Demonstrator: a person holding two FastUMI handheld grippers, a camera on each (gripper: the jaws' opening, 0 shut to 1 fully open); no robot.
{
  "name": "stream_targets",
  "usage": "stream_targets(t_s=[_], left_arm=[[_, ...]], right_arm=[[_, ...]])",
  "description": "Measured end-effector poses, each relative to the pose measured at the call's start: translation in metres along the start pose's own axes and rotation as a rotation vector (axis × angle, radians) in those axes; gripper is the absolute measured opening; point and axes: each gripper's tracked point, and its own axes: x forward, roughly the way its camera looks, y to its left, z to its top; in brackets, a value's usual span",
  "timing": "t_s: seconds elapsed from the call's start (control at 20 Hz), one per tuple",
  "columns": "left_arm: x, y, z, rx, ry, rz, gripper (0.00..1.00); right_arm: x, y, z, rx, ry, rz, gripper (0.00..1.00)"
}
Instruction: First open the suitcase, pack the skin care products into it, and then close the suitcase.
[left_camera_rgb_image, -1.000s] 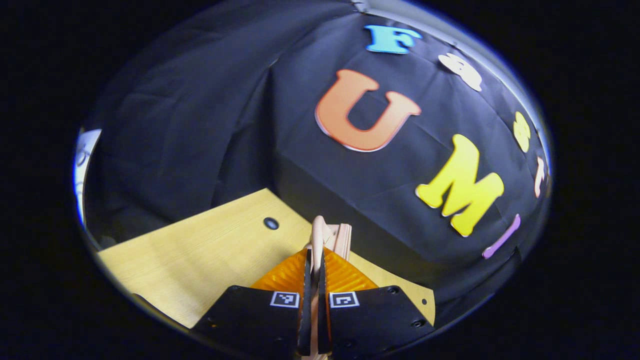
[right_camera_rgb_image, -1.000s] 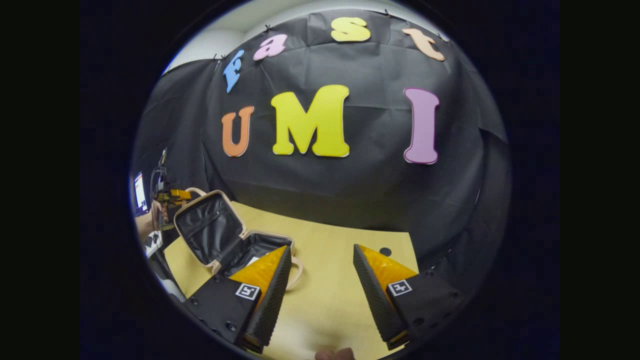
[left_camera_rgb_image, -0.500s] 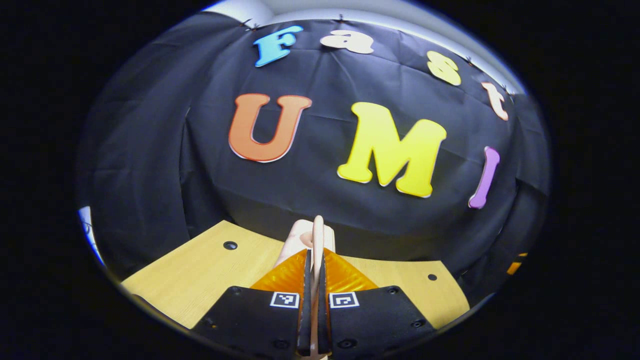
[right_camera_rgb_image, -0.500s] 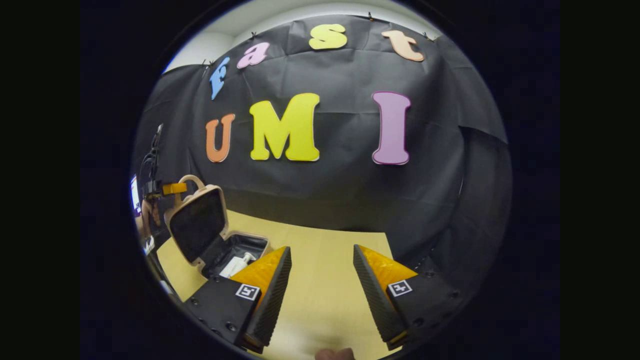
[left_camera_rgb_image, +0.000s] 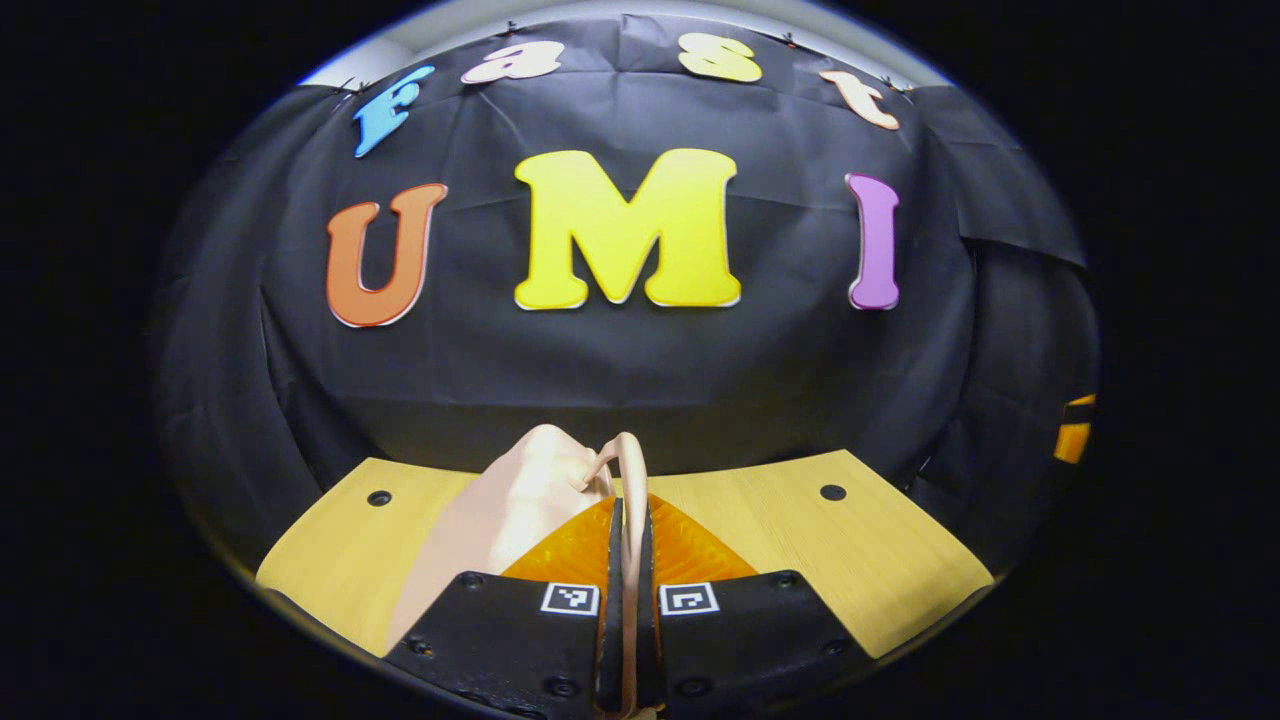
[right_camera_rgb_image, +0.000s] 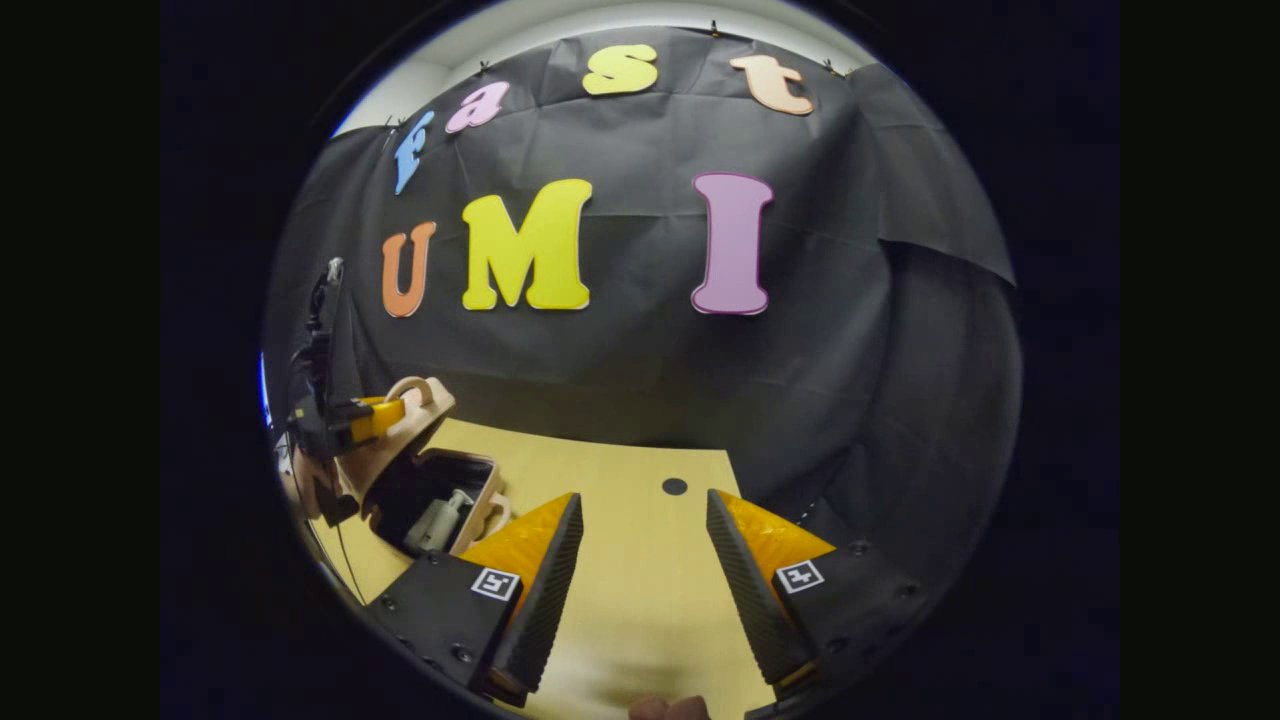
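In the left gripper view my left gripper is shut on the thin beige handle of the suitcase lid, whose beige outer shell slopes down to the left. In the right gripper view the small beige suitcase lies at the far left of the table, its lid tilted halfway down over the base. A pale skin care bottle lies in the dark interior. The left gripper grips the lid's handle there. My right gripper hangs open over bare table, apart from the suitcase.
The yellow wooden table has a small dark hole near its far edge, and two such holes appear in the left gripper view. A person's hand holds the left gripper.
The left gripper has swung the suitcase lid from wide open down to about halfway shut, turning its view rightward. The right gripper stayed open and shifted slightly right.
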Motion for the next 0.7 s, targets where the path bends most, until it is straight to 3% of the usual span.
stream_targets(t_s=[0.35,0.5,0.55,0.6,0.7], left_arm=[[0.038,-0.062,-0.074,0.15,0.113,-0.03,0.08],[0.047,-0.074,-0.105,0.168,0.18,-0.016,0.09],[0.05,-0.077,-0.113,0.169,0.198,-0.012,0.1],[0.052,-0.08,-0.12,0.173,0.215,-0.007,0.1],[0.055,-0.085,-0.124,0.214,0.208,0.016,0.11]], right_arm=[[-0.012,-0.038,-0.015,-0.006,0.041,-0.073,0.75],[-0.015,-0.049,-0.02,-0.012,0.06,-0.088,0.75],[-0.015,-0.053,-0.022,-0.012,0.065,-0.096,0.7],[-0.016,-0.055,-0.022,-0.009,0.067,-0.098,0.74],[-0.014,-0.059,-0.023,-0.009,0.073,-0.101,0.73]])
